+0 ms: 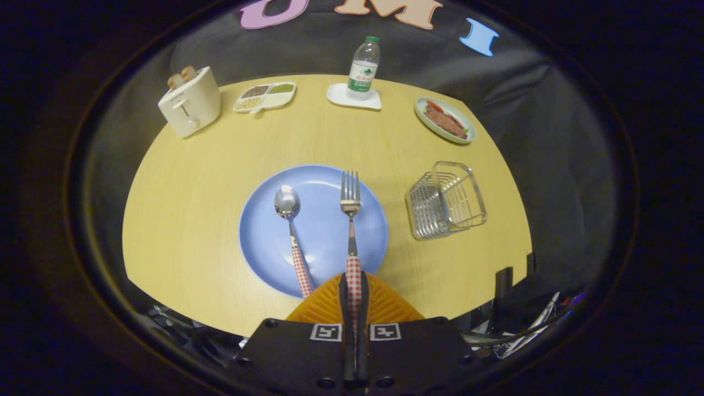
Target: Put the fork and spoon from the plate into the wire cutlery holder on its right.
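A blue plate (319, 187) lies on the wooden table just ahead of my fingers. A fork (350, 212) with a red checked handle lies on it, tines pointing away. My gripper (353, 286) is shut on the fork's handle, which is pinched between both fingers over the plate's near rim. A spoon (291, 234) with the same checked handle lies on the plate to the left of the fork. The wire cutlery holder (445, 201) stands on the table to the right of the plate, with nothing in it.
At the table's far side stand a cream toaster (190, 104), a divided dish of grains (265, 96), a water bottle (363, 69) on a white tray and a plate of food (445, 120). The table's near edge runs just below the plate.
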`<move>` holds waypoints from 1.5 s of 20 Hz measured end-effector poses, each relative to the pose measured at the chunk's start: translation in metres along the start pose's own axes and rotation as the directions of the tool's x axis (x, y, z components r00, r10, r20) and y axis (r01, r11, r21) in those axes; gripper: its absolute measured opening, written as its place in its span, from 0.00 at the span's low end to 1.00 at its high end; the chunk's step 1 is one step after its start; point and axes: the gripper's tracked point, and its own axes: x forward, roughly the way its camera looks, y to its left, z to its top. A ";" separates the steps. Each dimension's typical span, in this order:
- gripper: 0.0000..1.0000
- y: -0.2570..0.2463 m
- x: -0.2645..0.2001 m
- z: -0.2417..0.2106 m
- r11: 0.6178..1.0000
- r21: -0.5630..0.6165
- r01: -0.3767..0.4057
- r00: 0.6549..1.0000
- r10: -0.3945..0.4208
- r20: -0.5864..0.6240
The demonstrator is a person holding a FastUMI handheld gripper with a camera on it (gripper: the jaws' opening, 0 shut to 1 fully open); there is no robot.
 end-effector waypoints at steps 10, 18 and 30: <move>0.04 -0.039 -0.069 0.018 0.956 0.293 0.017 0.939 0.086 -0.333; 0.04 -0.108 -0.036 0.036 0.933 0.348 0.091 0.876 0.091 -0.473; 0.05 -0.121 0.046 0.054 0.968 0.251 -0.012 0.738 0.178 -0.651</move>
